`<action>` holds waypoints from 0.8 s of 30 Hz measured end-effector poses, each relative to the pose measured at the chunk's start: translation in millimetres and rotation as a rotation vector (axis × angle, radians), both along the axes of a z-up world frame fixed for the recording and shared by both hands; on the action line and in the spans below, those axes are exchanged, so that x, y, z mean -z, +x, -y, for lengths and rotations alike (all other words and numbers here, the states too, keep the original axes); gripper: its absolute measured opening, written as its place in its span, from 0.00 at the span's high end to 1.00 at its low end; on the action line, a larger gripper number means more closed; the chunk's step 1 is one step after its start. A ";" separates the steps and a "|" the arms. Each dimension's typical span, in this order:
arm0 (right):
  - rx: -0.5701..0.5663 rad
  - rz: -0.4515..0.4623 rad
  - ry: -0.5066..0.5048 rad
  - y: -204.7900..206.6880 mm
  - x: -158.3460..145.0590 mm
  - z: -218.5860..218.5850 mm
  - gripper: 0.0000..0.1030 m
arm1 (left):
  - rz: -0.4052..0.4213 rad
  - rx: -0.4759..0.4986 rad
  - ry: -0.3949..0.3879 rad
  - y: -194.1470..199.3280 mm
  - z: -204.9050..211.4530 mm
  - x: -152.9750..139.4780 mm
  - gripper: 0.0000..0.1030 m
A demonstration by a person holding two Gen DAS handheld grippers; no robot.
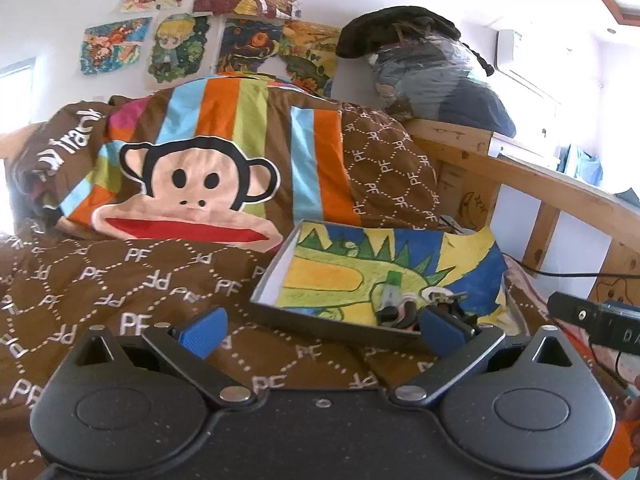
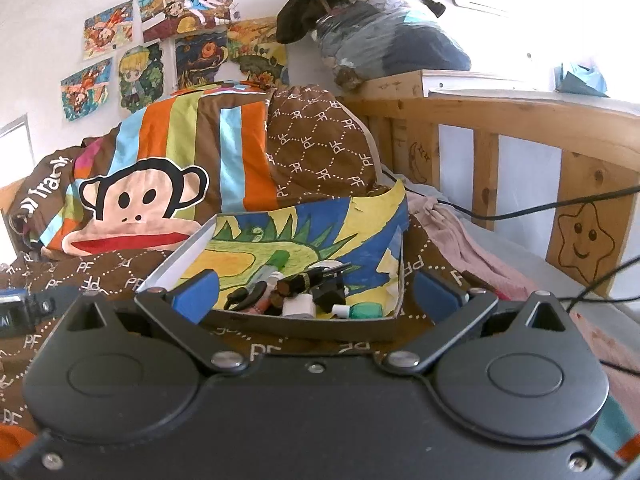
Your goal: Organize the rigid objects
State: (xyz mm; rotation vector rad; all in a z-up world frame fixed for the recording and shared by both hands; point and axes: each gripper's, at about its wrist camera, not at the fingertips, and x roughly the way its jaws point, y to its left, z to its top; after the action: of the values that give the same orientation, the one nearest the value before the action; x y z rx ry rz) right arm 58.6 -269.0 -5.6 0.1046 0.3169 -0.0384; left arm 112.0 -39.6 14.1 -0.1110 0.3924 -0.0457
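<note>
A bed covered by a brown quilt [image 1: 120,280] printed with "PF" is observed, with a monkey-face pillow [image 1: 192,184] heaped at the back and a wooden bed frame [image 2: 520,128] along the right. A shallow grey box [image 2: 296,326], lined with a coloured crayon drawing [image 1: 360,264], is set on the quilt; its long axis is seen running away from the cameras toward the pillow. A cluster of small rigid objects [image 2: 304,288] is gathered at the near end of the box. Within it, a green-capped marker [image 2: 276,262] is laid diagonally, cap end pointed up and to the right, and a small green-and-white bottle [image 2: 360,312] is laid on its side. The remaining items are overlapped and cannot be individually identified. In the left wrist view most of the cluster is hidden behind the box wall and a finger pad. The left gripper [image 1: 320,326] is held with jaws spread wide and nothing between them, just short of the box. The right gripper [image 2: 316,292] is likewise spread, its fingers straddling the near wall.
</note>
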 end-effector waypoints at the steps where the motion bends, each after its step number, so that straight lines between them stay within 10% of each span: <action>1: 0.005 0.001 0.005 -5.5 -0.6 -3.0 0.00 | 0.001 -0.004 0.001 -3.4 -1.9 1.2 0.01; 24: 0.083 -0.078 -0.070 -85.0 15.2 -67.3 0.00 | -0.007 -0.050 -0.038 -51.1 -34.7 15.6 0.01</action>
State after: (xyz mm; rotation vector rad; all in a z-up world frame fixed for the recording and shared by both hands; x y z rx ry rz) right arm -26.3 -201.7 -20.9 0.0464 0.3882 -0.1357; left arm 60.8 -4.9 -1.5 -0.1585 0.3956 -0.0039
